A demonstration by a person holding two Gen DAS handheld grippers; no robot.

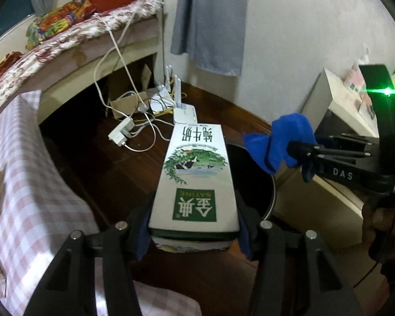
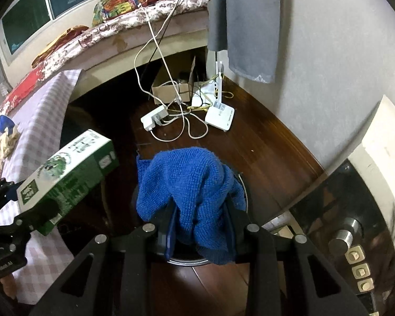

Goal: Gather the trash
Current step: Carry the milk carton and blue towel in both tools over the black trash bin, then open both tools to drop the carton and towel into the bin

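Blue cloth (image 2: 189, 192) is clamped tight in the right gripper (image 2: 200, 226) over a dark round bin (image 1: 260, 184). Just left, a milk carton (image 1: 194, 181) is pinched by the left gripper (image 1: 194, 218).

Dim, faintly blurred indoor light, dark fisheye corners, green glare perhaps overexposed.

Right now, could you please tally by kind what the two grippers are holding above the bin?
White and green cardboard milk carton: 1, clamped in the left gripper
Blue knitted cloth: 1, clamped in the right gripper
Total: 2, both held over the round black bin
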